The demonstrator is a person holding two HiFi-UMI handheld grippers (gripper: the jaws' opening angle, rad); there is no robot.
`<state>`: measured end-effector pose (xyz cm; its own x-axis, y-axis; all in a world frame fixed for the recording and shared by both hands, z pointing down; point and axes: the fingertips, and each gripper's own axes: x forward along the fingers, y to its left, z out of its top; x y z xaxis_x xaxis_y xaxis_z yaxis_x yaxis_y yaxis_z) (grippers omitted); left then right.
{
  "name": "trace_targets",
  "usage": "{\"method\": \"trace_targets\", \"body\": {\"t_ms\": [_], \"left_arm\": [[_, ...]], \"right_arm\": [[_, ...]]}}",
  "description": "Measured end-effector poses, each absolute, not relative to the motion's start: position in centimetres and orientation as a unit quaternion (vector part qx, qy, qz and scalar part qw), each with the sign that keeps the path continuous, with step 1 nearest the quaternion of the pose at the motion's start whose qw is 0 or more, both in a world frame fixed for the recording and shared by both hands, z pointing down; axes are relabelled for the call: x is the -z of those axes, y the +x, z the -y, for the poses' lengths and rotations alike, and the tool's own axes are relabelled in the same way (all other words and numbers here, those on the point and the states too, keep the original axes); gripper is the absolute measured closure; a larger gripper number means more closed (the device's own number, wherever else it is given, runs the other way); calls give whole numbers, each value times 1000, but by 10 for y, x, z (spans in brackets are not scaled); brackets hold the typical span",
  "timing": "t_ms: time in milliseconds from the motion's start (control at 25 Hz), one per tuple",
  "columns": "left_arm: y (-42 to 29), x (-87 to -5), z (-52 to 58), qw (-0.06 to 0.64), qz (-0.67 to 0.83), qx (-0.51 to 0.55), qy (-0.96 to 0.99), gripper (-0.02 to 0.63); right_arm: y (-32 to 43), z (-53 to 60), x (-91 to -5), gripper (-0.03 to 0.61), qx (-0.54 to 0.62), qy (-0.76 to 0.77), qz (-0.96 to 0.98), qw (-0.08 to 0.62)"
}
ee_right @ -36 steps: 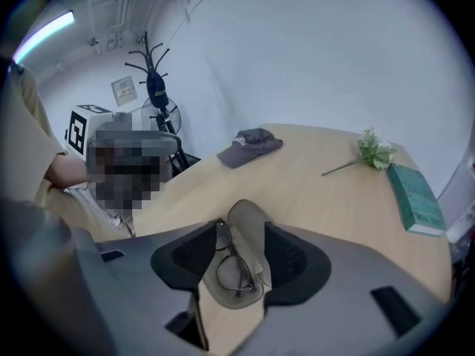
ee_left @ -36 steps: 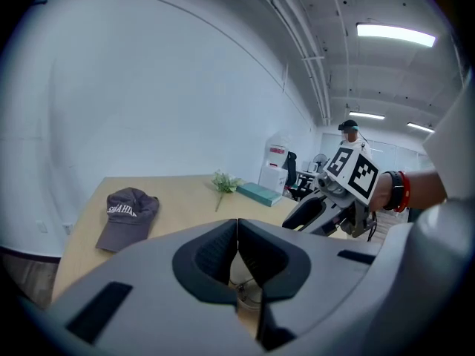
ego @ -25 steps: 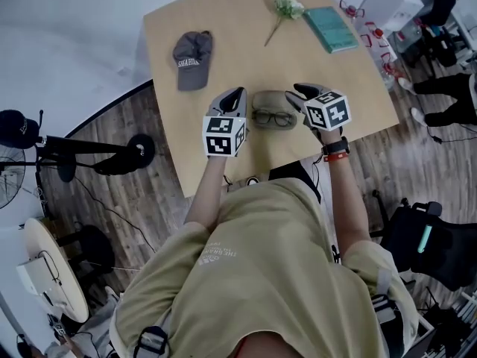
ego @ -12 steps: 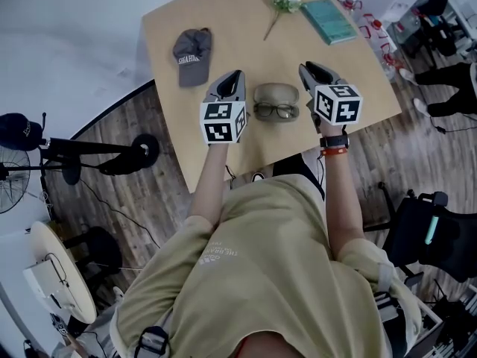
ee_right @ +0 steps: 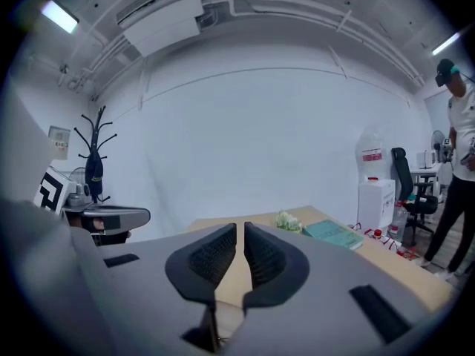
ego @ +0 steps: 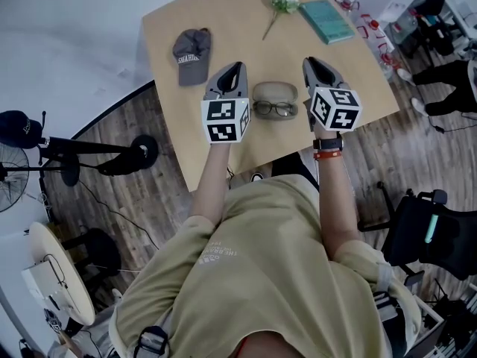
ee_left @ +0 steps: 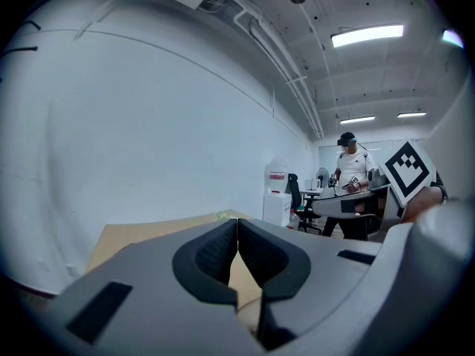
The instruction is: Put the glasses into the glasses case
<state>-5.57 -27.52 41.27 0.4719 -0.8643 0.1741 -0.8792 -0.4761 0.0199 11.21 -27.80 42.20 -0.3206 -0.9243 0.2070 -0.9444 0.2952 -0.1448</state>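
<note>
While the left gripper (ee_left: 237, 225) has its jaws pressed together at the tips with nothing between the pads (ee_left: 214, 256), the right gripper (ee_right: 240, 228) has just been closing. Its jaws are nearly together with a thin slit left and nothing between its pads (ee_right: 210, 259). Neither holds or touches anything.

Head view: left gripper (ego: 238, 66) and right gripper (ego: 308, 62) are both held above the table (ego: 223, 144). They point away from the person, roughly level, marker cubes toward the camera. They flank the task items, left gripper left of them, right gripper right, both apart from them. Right wrist wears a watch (ego: 328, 144) with an orange band under it.

Glasses (ego: 274, 109) lie on the table between the two grippers, outside the glasses case (ego: 274, 91), just at its near edge. Can't tell if the case is open.

Grey cap (ego: 192, 54) sits further left on the table. Flower sprig (ego: 282, 2) and teal book (ego: 328, 21) are at the far side, and both show in the right gripper view past the jaws.
</note>
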Motion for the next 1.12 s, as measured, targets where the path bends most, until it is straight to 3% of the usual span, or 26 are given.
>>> {"method": "trace_targets", "body": {"t_ms": [240,1120], "left_arm": [[-50,-404,268,46,511,-57,856,591],[-55,-414,256,56,523,-49,849,591]], "right_arm": [[113,268,-415,561,-108,597,795,24],[104,251,-420,563,-104,585,804,30]]}}
